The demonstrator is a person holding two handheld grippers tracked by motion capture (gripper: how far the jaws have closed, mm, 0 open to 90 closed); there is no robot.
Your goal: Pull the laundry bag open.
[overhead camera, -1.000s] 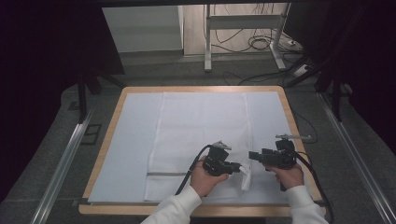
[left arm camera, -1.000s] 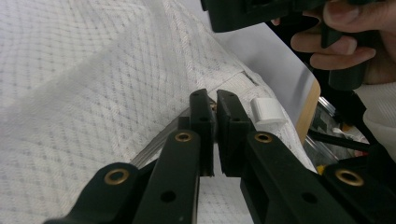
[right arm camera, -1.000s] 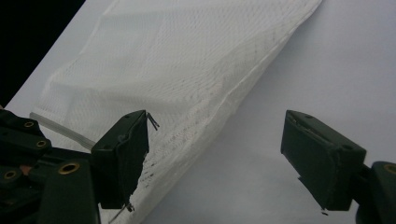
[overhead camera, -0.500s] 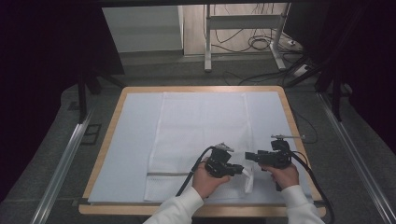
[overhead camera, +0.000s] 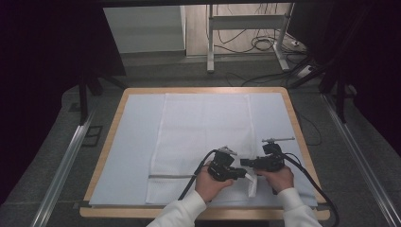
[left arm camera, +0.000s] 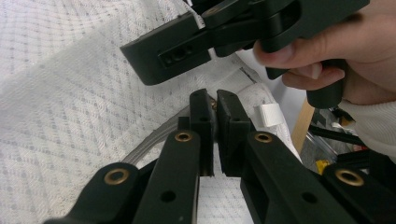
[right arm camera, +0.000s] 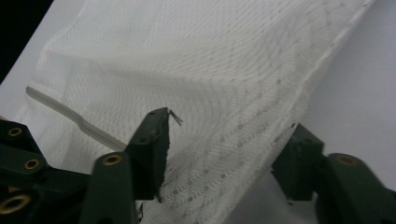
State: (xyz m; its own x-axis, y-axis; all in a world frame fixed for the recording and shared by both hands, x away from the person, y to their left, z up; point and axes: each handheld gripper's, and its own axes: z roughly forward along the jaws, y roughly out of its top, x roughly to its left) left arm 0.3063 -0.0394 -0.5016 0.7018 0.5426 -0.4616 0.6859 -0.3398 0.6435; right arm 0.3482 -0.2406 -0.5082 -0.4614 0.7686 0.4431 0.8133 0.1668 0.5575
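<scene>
A white mesh bag (overhead camera: 203, 127) lies flat on the table, with a grey zipper (overhead camera: 170, 176) along its near end. At the bag's near right corner, my left gripper (overhead camera: 242, 174) points right. In the left gripper view its jaws are shut (left arm camera: 212, 105) on a small brass piece at the zipper's end, apparently the zipper pull. My right gripper (overhead camera: 244, 162) points left, just beyond it. In the right gripper view it stands wide open (right arm camera: 229, 149), with the raised mesh edge (right arm camera: 243, 140) between its jaws.
A pale mat (overhead camera: 132, 142) covers the wooden-rimmed table (overhead camera: 106, 156). A white label tab (left arm camera: 268, 114) sits on the bag's corner. Behind the table are desk legs and floor cables (overhead camera: 265, 45); metal rails (overhead camera: 61, 165) run along both sides.
My right gripper has moved left, closer to the left gripper at the bag's corner. The left gripper has hardly moved.
</scene>
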